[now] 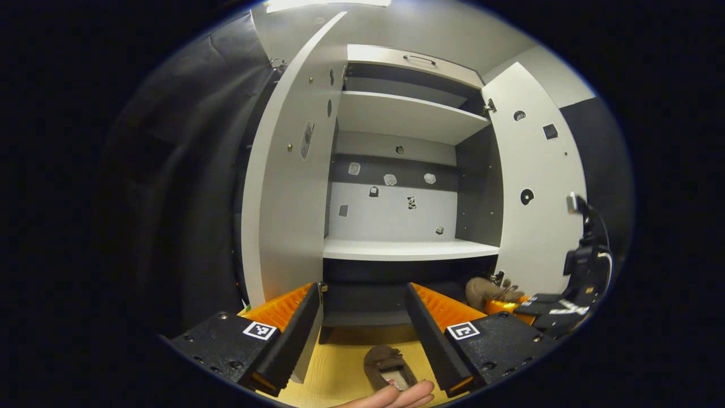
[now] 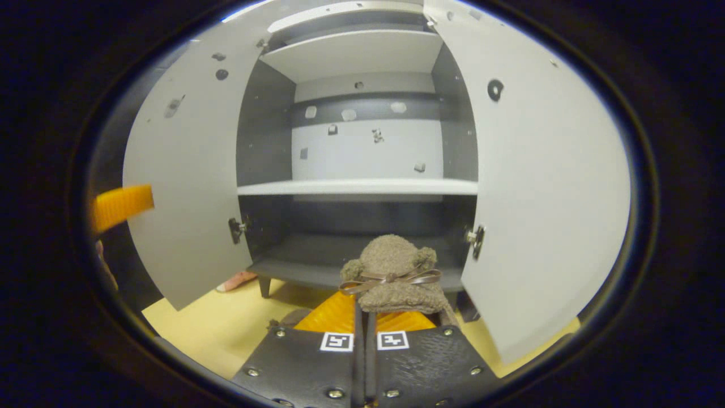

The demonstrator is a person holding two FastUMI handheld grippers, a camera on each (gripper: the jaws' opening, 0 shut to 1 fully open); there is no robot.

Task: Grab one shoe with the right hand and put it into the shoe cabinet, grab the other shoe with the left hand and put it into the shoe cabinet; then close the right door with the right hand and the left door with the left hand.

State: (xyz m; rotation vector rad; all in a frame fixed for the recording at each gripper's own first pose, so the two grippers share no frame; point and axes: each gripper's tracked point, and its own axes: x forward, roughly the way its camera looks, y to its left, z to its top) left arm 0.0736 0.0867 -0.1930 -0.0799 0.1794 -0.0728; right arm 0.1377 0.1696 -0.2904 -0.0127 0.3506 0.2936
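Holding a fuzzy brown shoe (image 2: pixel 395 277) tight, the right gripper (image 2: pixel 365 317) had its 2 fingers squeezed together on the heel end. The shoe stuck up at 12 o'clock from the fingers, with a thin brown bow across it. Past the shoe stood the shoe cabinet (image 2: pixel 357 187), with its dark bottom shelf right behind the shoe. The left door (image 2: pixel 181 187) hung open at 9 o'clock and the right door (image 2: pixel 544 187) hung open at 3 o'clock. An orange finger of the other gripper peeked in at 9 o'clock.

In the left gripper view, the left gripper (image 1: pixel 362 328) had its 2 fingers wide apart and held nothing. Between them, down at 6 o'clock, the second shoe (image 1: pixel 386 364) lay on the yellow floor (image 1: pixel 340 362). A person's hand (image 1: pixel 396 396) showed just below that shoe, at the bottom edge. The cabinet rose at 12 o'clock with both doors open and a white shelf (image 1: pixel 408 249) across the middle. At 4 o'clock the right gripper showed with the first shoe in it, low by the right door.
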